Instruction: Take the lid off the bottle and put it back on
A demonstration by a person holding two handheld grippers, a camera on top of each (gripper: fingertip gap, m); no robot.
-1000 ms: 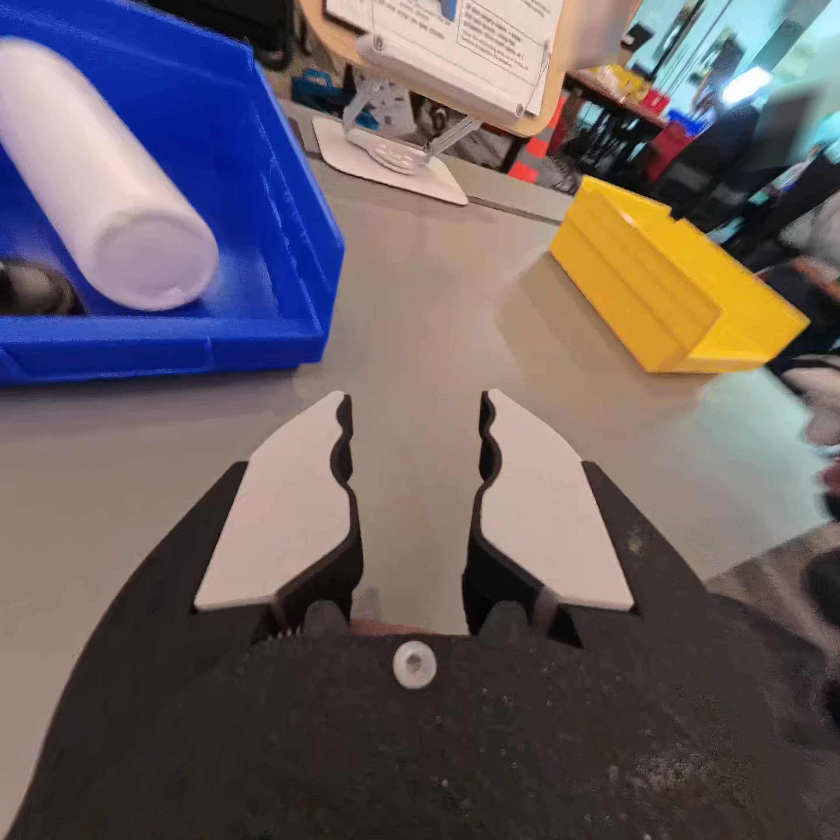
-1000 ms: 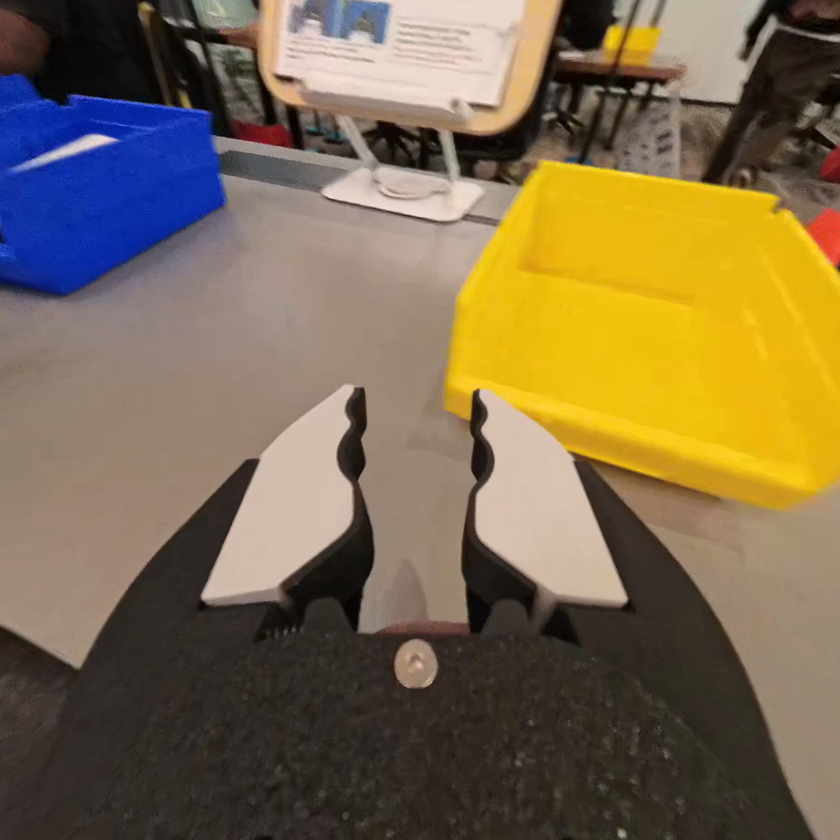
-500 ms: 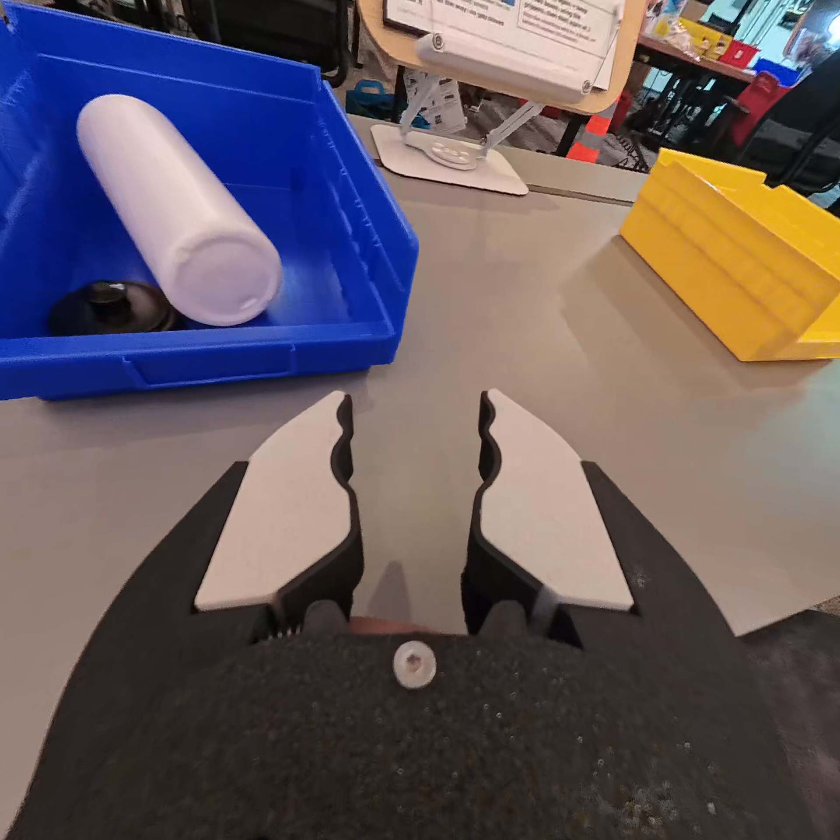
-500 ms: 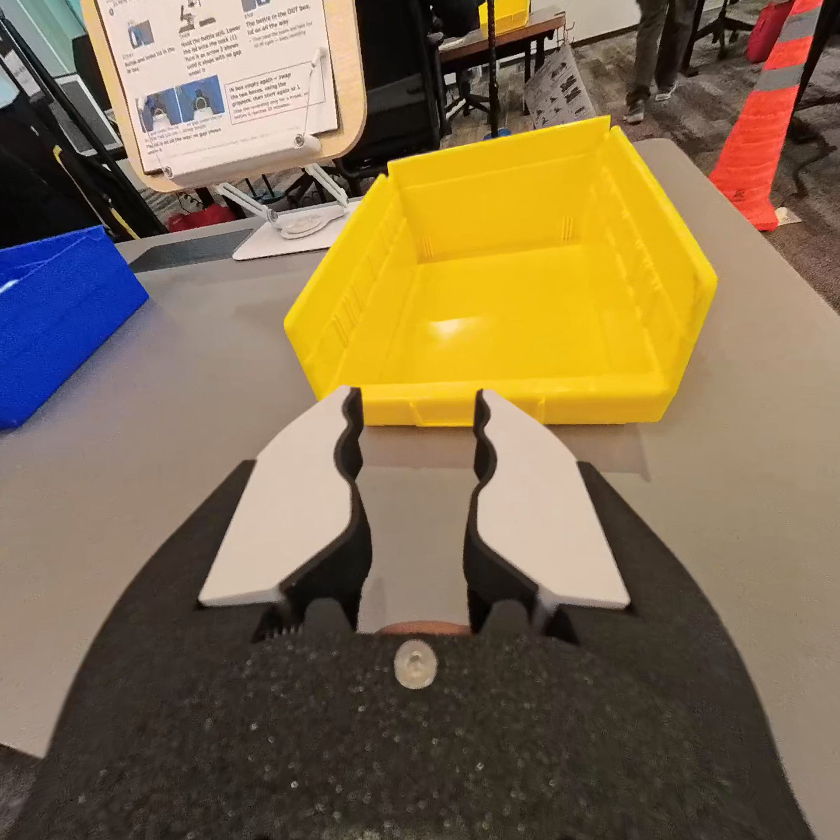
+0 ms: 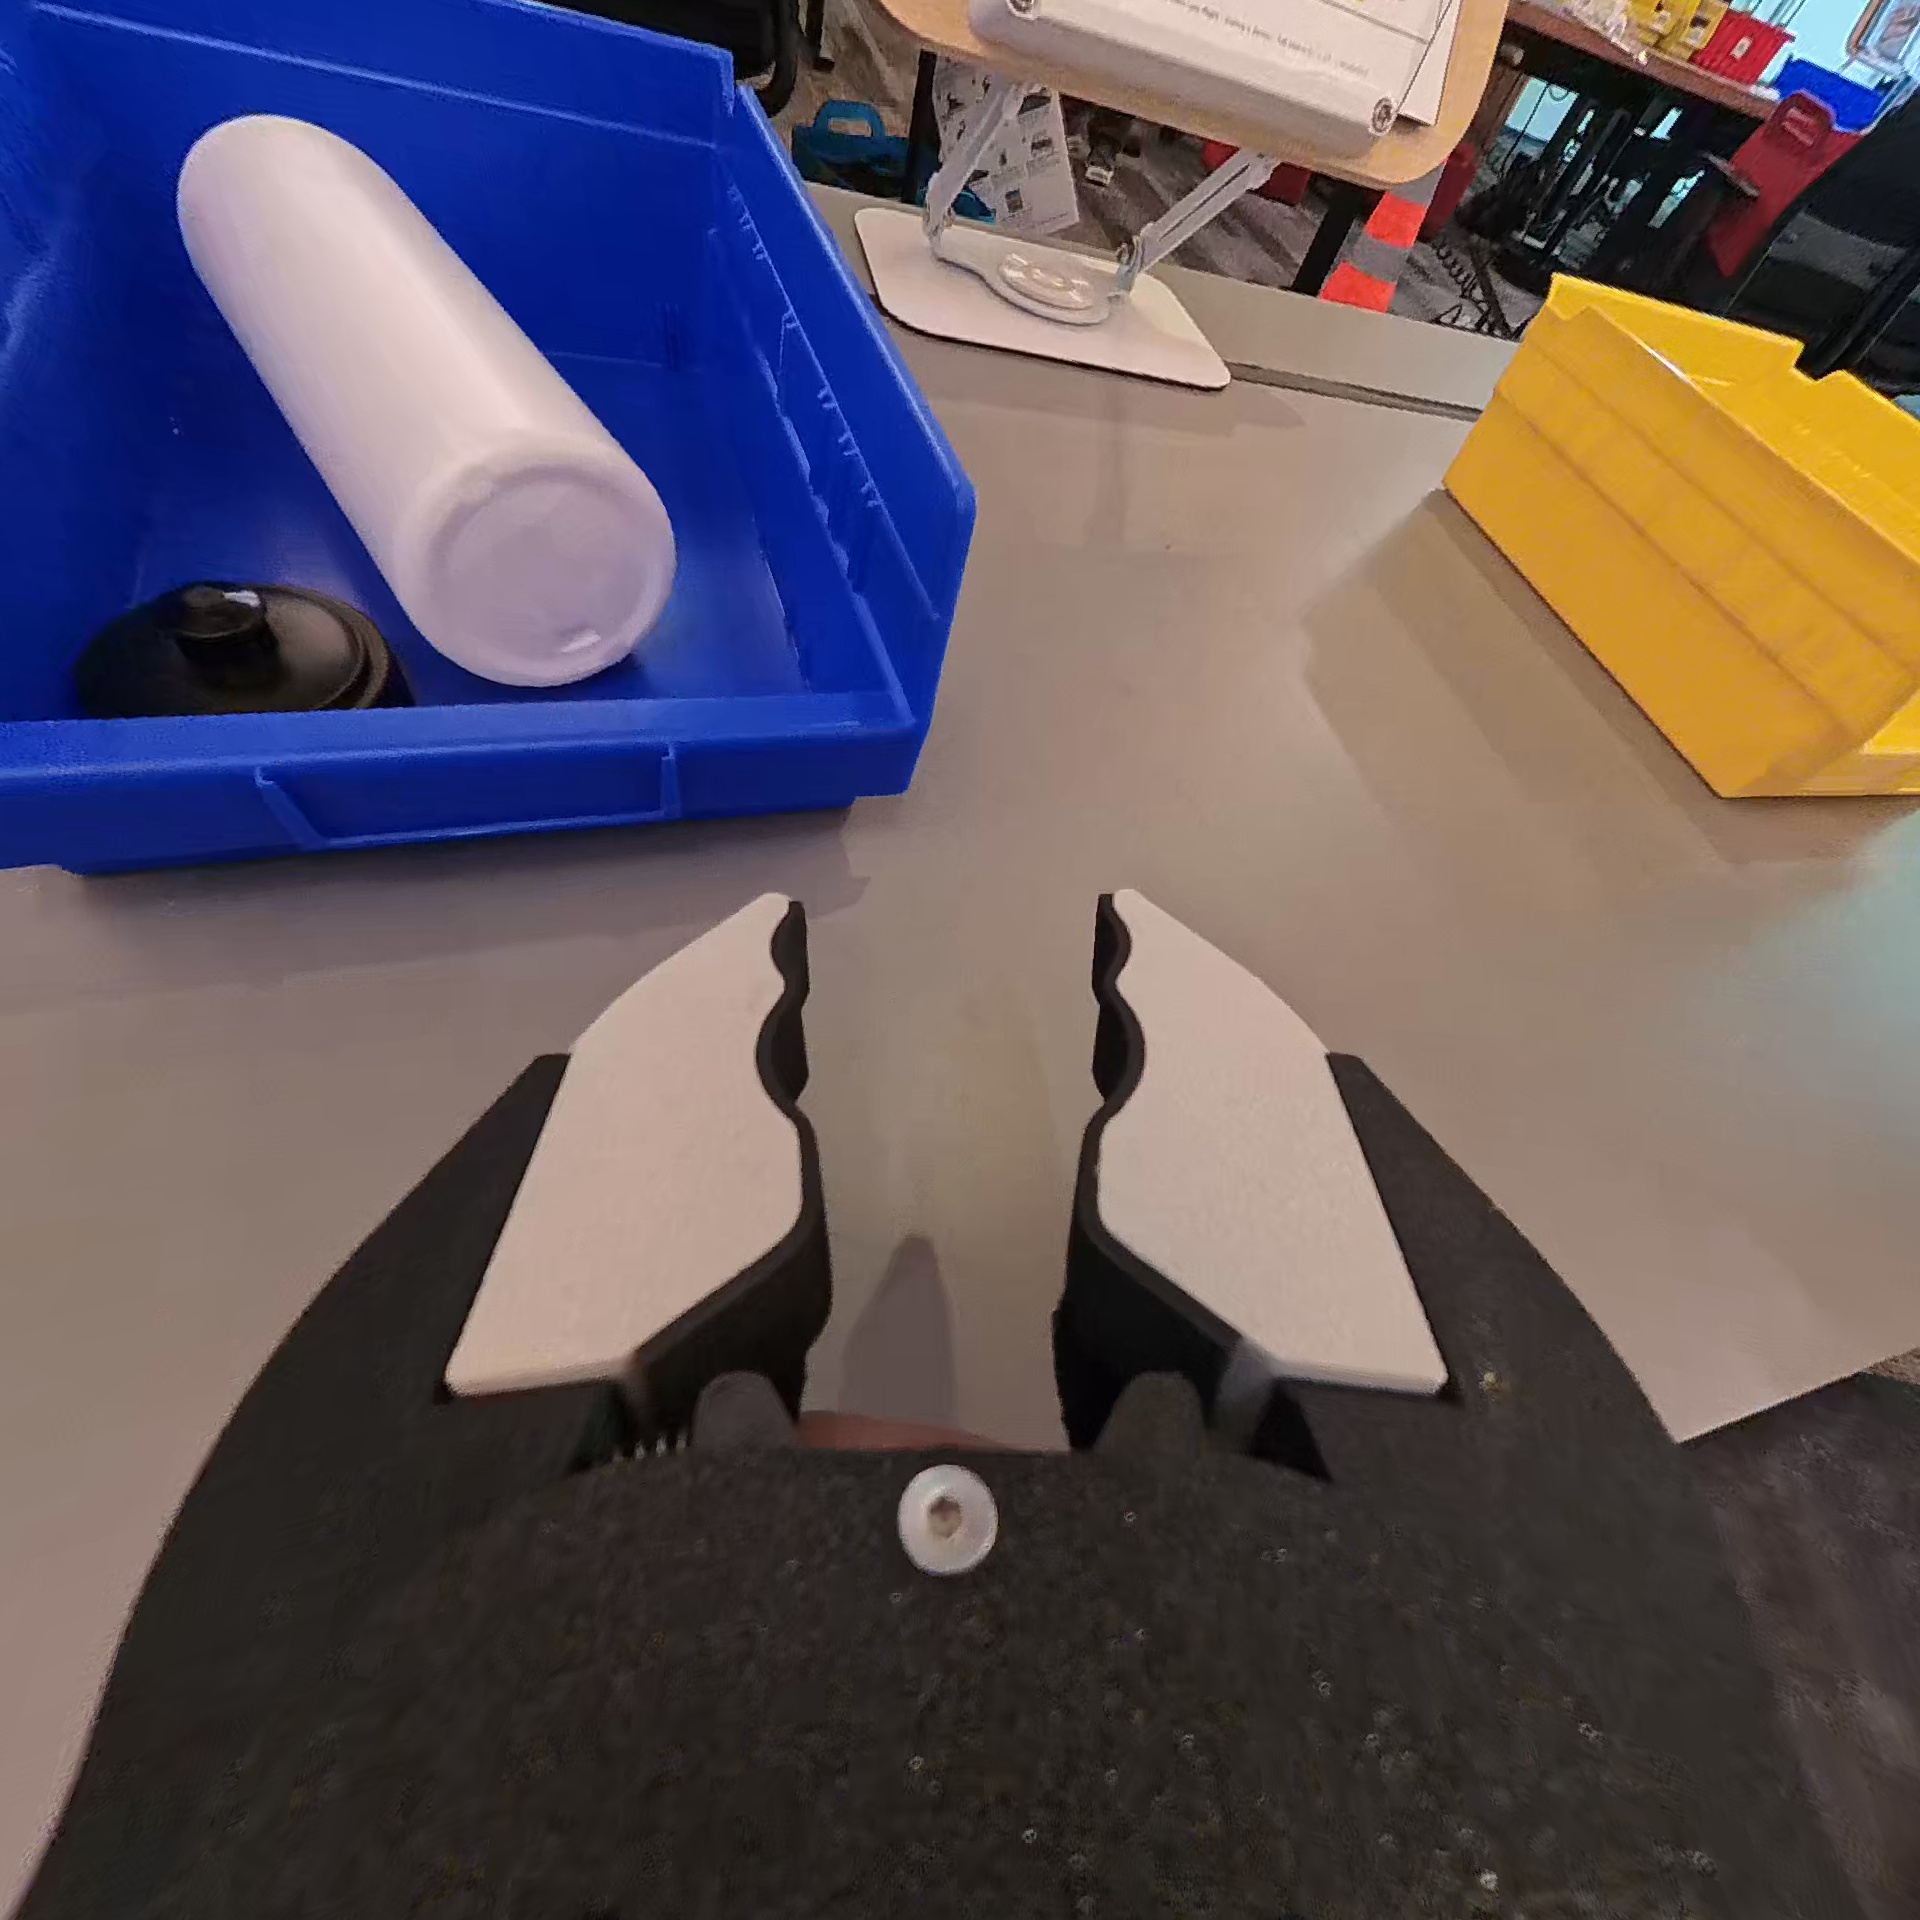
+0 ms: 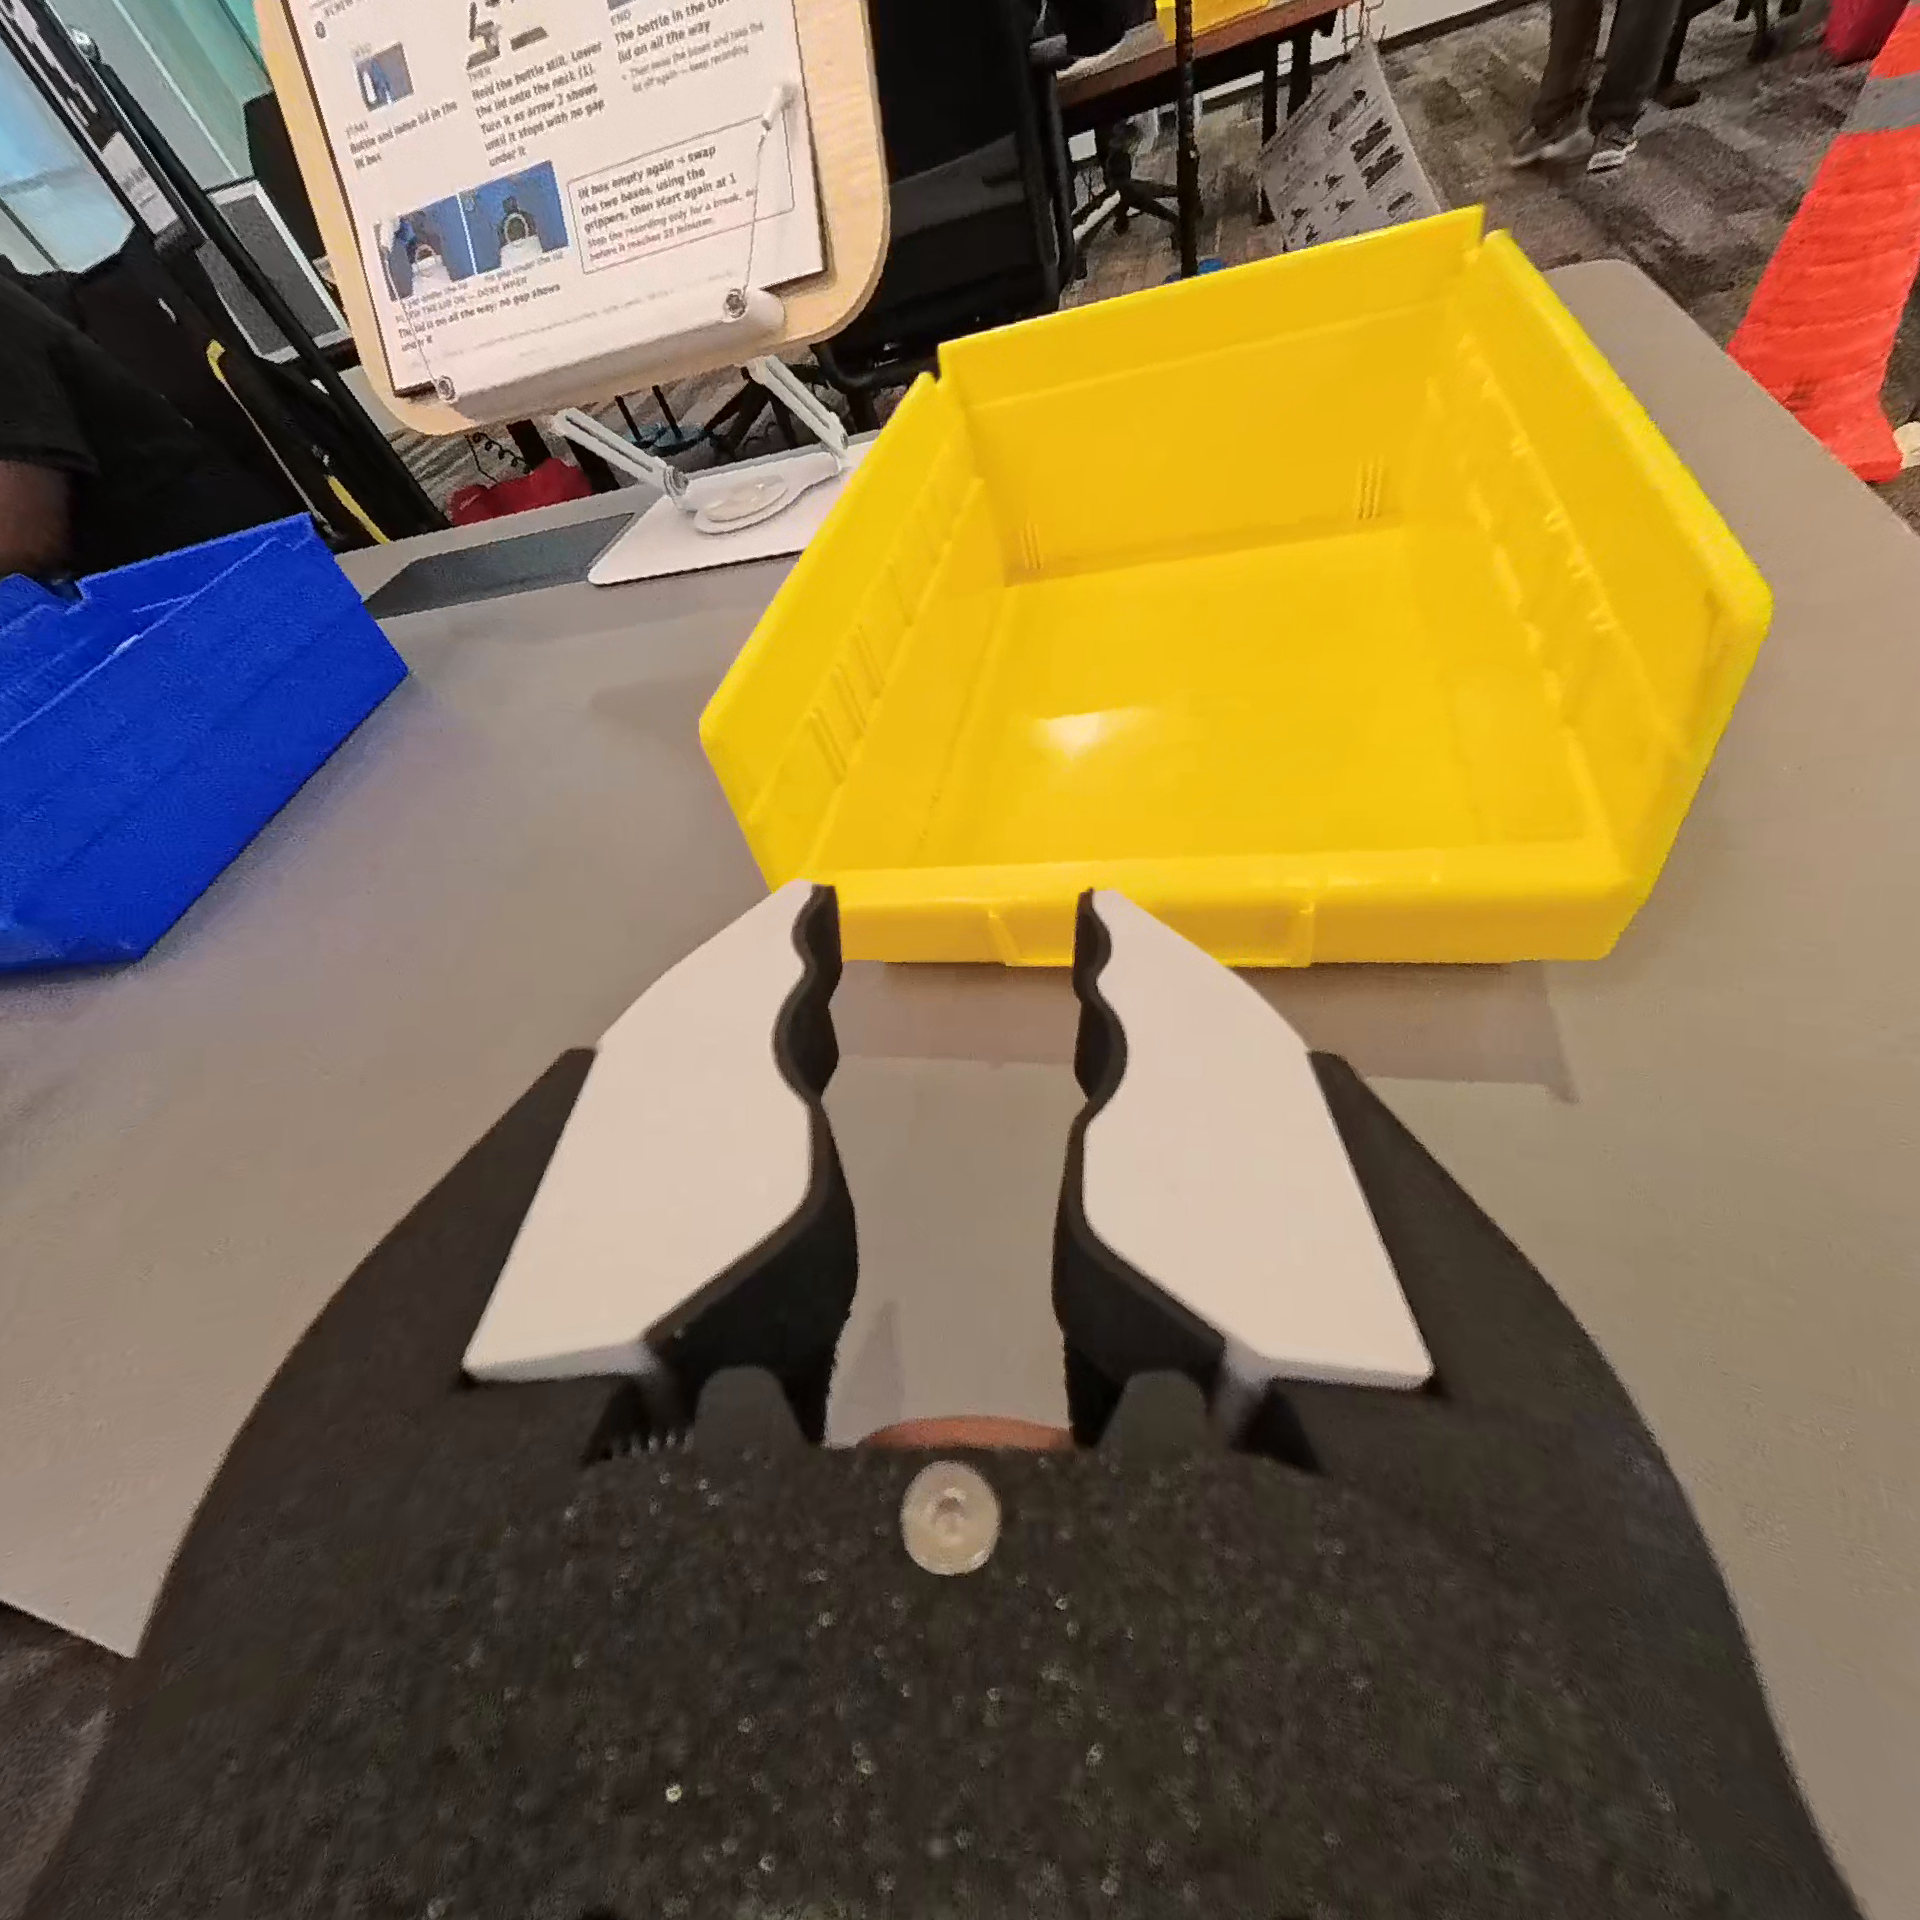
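- Bottle (image 5: 416, 405) handling starts from two idle tools: the left tool (image 5: 948, 920) hovers low over the grey desk (image 5: 1195, 727), jaws parted to a moderate gap with nothing between them.
- The right tool (image 6: 948, 914) is likewise parted and holds nothing, its tips near the front wall of the yellow bin (image 6: 1247, 914), which looks empty.
- Ahead and to the left of the left tool stands the blue bin (image 5: 468, 769); the white bottle lies on its side inside, flat base toward the camera, its neck end pointing to the far wall and hidden from view.
- A black lid (image 5: 234, 649) sits on the bin floor just beside the bottle's base, so by the look of it the lid is already off and refitting remains.
- The bottle looks like stiff, smooth, matte plastic, probably light; being round, it may roll or slip under a pinch.
- Best hold, I judge: across the mid-body, jaws square to its axis. The present gap seems narrower than the body, so widening is likely needed.
- The lid is low and dark with a raised centre knob; its rim should suit the other tool.
- Beyond the bins, an instruction board on a white stand (image 5: 1049, 301) rests at the desk's far edge.
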